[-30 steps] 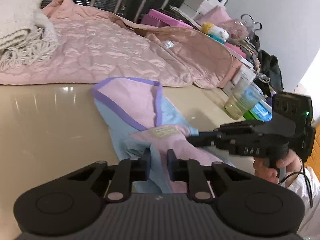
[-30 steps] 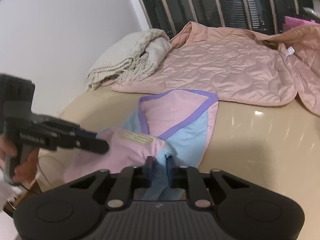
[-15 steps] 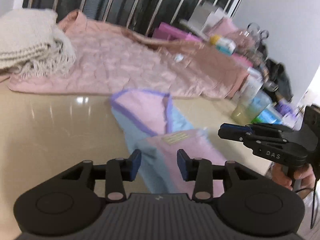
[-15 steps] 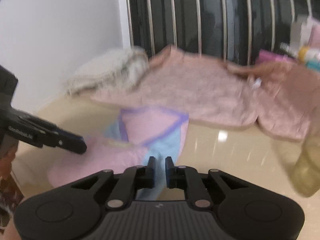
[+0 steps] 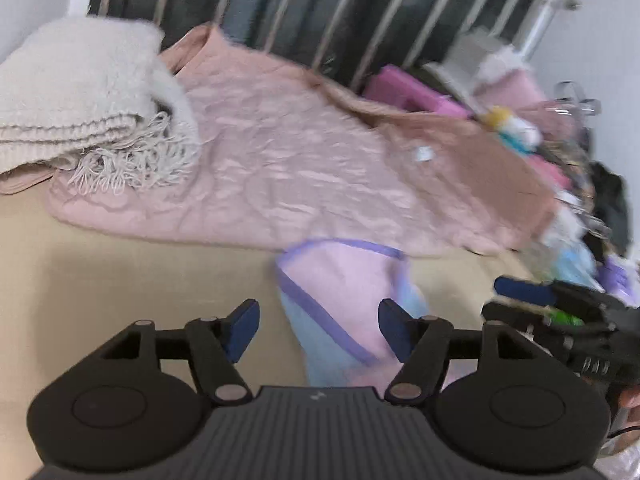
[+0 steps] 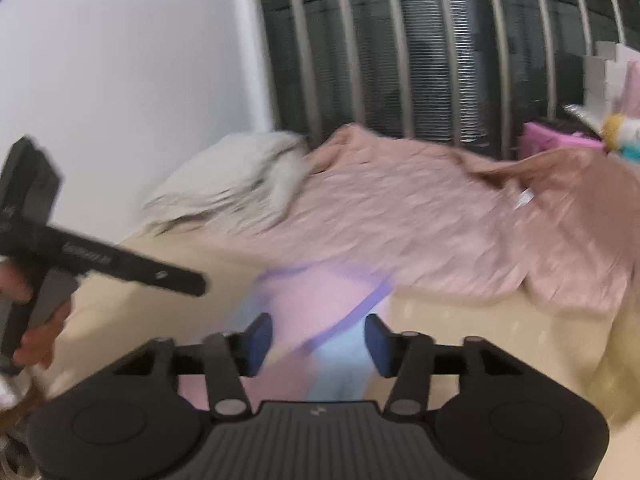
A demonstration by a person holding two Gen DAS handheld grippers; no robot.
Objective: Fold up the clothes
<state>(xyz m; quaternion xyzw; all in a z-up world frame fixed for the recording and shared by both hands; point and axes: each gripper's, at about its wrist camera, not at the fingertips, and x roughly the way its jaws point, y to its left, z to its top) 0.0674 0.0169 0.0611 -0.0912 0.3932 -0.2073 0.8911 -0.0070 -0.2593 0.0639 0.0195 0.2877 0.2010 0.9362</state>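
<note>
A small pink and light-blue garment with purple trim [image 5: 344,292] lies folded on the beige table [image 5: 120,280]; it also shows in the right wrist view [image 6: 320,320]. My left gripper [image 5: 320,330] is open and empty, held above the garment's near part. My right gripper [image 6: 318,340] is open and empty, also above the garment. Each gripper shows in the other's view, the right one at the right edge [image 5: 560,312] and the left one at the left edge [image 6: 120,268]. Both views are motion-blurred.
A pink quilted jacket [image 5: 300,168] is spread across the back of the table. A cream knitted blanket [image 5: 72,96] is piled at the back left. Boxes, bottles and clutter [image 5: 540,152] crowd the right side. A barred window [image 6: 400,60] is behind.
Both grippers let go of the garment, opened wide and pulled up and back. The garment now lies folded on the table.
</note>
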